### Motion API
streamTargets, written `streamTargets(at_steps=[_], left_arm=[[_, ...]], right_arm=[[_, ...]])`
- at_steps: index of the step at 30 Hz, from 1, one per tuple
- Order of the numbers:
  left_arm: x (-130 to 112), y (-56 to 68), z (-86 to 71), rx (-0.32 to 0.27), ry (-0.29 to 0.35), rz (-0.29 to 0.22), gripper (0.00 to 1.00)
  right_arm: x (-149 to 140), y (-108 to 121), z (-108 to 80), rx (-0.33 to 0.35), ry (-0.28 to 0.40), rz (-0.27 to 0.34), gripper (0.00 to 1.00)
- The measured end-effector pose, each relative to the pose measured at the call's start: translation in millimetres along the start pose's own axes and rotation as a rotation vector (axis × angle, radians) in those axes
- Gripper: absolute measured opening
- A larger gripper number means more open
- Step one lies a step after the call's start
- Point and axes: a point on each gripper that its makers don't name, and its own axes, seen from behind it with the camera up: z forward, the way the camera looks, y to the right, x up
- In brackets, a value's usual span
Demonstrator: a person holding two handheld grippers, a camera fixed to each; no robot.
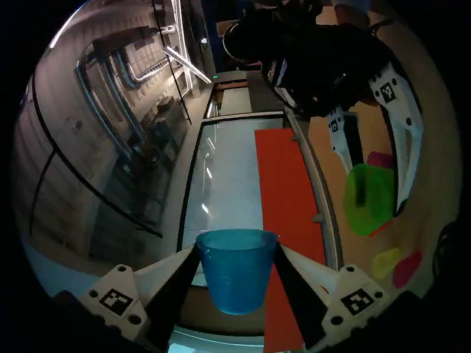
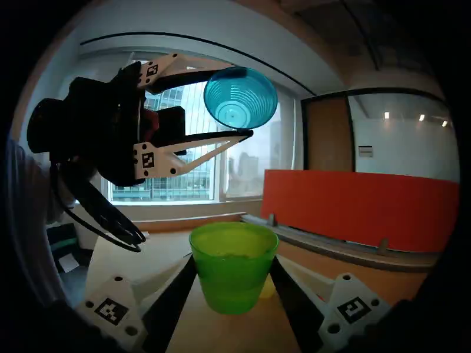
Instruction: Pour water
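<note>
A blue translucent cup [image 1: 236, 270] sits between the two white fingers of my left gripper [image 1: 236, 277], which is shut on it. The left gripper view is turned on its side. In the right gripper view that blue cup [image 2: 240, 97] hangs high and tipped over, its mouth facing the camera, still pinched by the left gripper [image 2: 235, 105]. A green cup [image 2: 234, 273] stands upright between the fingers of my right gripper [image 2: 234, 279], which is shut on it. From the left gripper view the green cup [image 1: 368, 199] shows in the right gripper [image 1: 372, 176], below and apart from the blue one.
A wooden table [image 2: 329, 259] lies under the cups, with an orange partition panel [image 2: 359, 206] along its far side and a large window [image 2: 176, 176] behind. Small yellow [image 1: 385, 262], red [image 1: 407, 269] and magenta [image 1: 381, 159] things rest on the table.
</note>
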Motion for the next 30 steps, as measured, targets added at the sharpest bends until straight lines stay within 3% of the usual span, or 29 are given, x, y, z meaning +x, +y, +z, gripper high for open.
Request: streamTargets(at_steps=[5, 24, 30], left_arm=[[-4, -0.6, 2.5, 0.005, -0.007, -0.104, 0.86], [-21, 0.1, 1.8, 0.033, 0.009, -0.646, 0.86], [-28, -0.7, -0.9, 0.035, 0.0, -0.793, 0.86]], right_arm=[[1, 1, -1.6, -0.004, 0.004, 0.001, 0.86], [8, 5, -8.7, -0.016, 0.022, 0.0, 0.86], [11, 6, -10.3, -0.02, 0.029, 0.001, 0.86]])
